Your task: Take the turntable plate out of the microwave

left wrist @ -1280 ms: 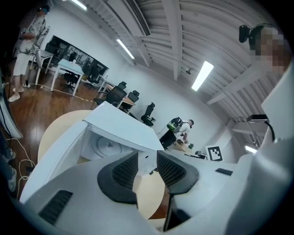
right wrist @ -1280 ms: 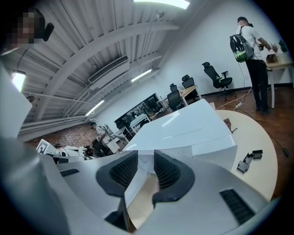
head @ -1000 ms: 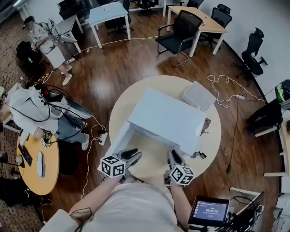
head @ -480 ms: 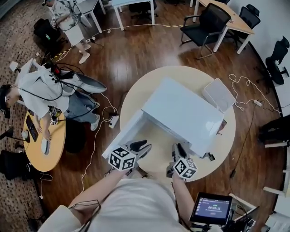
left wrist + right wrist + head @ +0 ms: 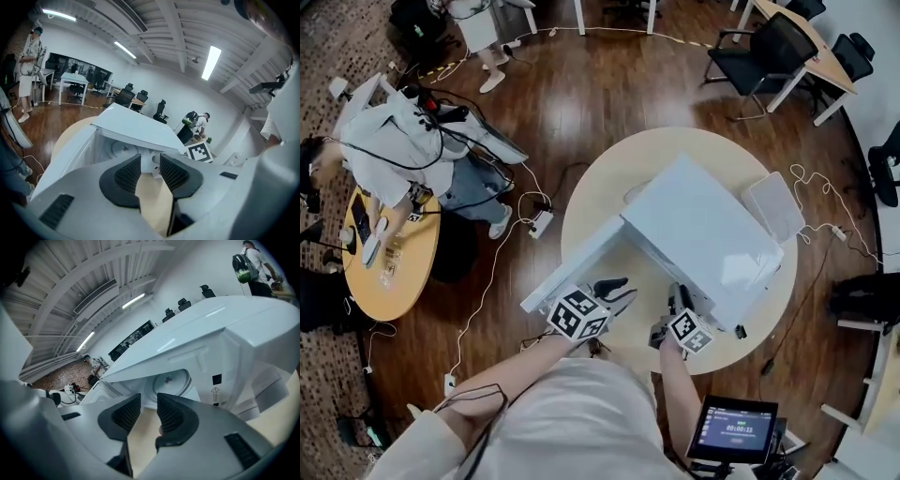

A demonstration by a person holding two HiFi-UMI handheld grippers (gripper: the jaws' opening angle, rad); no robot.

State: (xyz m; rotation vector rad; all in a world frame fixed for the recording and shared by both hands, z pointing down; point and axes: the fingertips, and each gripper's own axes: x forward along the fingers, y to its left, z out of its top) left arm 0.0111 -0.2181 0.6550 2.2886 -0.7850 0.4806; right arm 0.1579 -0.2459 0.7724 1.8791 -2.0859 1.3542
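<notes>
Two tools, the left tool [image 5: 622, 285] and the right tool [image 5: 679, 294], are hovering with jaws partly apart, gripping nothing. One turntable plate [image 5: 172, 379] is lying inside one open microwave [image 5: 703, 234] on the round worktop [image 5: 600, 187].

The turntable plate [image 5: 171, 380] lies inside the microwave [image 5: 703, 234] on the round table [image 5: 607, 180].

White microwave [image 5: 698, 234] sits upright on the round table [image 5: 600, 183], right of the table's centre. Its door [image 5: 572, 264] is swung wide open, reaching past the table's near-left edge. The turntable plate [image 5: 171, 379] is round and pale, lying flat inside the microwave, centred on the cavity floor.
</notes>
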